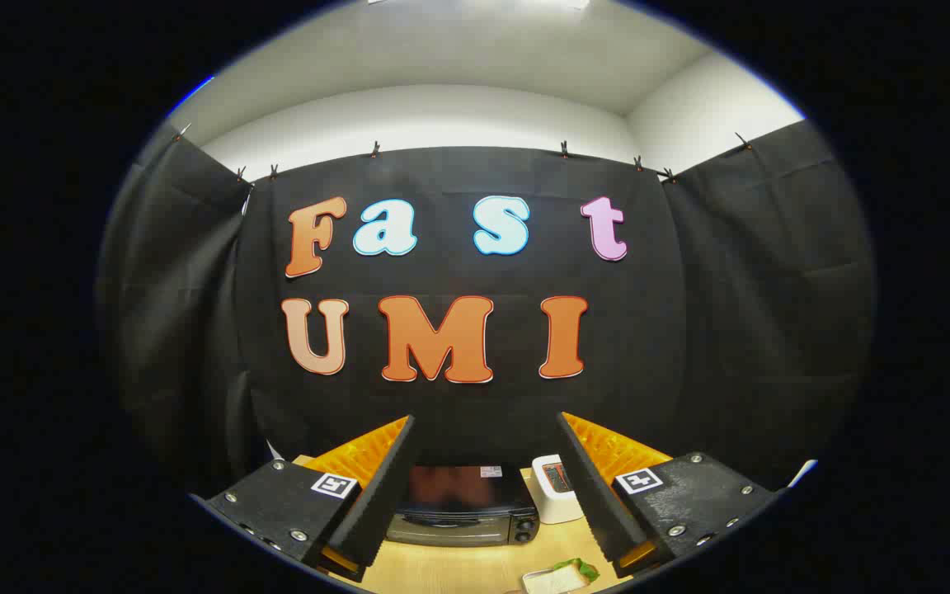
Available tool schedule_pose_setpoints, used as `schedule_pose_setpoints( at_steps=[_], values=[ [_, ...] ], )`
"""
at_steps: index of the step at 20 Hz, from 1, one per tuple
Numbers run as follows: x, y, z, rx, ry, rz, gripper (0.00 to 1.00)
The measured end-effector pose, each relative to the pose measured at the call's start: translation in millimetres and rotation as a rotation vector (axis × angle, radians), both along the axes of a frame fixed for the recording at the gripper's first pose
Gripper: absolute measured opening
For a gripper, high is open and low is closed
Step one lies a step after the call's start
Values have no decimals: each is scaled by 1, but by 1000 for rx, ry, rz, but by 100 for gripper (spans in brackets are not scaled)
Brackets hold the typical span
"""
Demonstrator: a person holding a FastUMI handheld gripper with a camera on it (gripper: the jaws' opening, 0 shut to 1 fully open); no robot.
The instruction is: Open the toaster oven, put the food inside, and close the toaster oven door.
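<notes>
**Fingers spread wide above the table, toaster oven shut**

The jaws are seen standing wide apart, and nothing is held between them. The gripper (487,487) is shown in the lower middle of the frame, its two black fingers (380,495) rising from the bottom and slanting away from each other, with ribbed inner faces and orange ribbed panels behind them. A small square black-and-white marker is carried on the black block at the base of each finger.

Between the fingers, low in the frame, a light wooden table (458,565) is seen. At the very bottom, a little right of centre and near the right finger's base, the food (562,576) is found: what appears to be a sandwich with a green leaf at its edge, lying on a pale tray or plate; it is partly cut off, so little more can be told.

Farther back, in the gap between the fingers, the toaster oven (463,507) is set on the table. Its door is closed, the dark glass front is turned toward the camera, and knobs are seen at its right end. Just beside it on the right, a small white box-shaped object (553,491) is partly hidden by the right finger.

Behind everything, the black cloth wall (731,330) is hung across the middle of the frame, with white wall and ceiling (442,66) above it in the upper part.
</notes>
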State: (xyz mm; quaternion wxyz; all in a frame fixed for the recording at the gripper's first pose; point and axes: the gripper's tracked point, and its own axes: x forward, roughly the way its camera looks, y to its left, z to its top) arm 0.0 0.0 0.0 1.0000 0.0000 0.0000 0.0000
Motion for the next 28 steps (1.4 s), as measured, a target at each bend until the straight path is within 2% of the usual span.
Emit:
schedule_pose_setpoints(
  at_steps=[5, 13, 18, 23, 28],
  values=[
    [5, -18, 7, 25, -23, -64, 98],
    [7, -11, 4, 46, -11, -49, 98],
    [24, 6, -12, 23, 16, -24, 98],
    [53, 35, -50, 2, 68, 33, 98],
    [98, 55, -118, -36, 153, 66, 98]
  ],
)
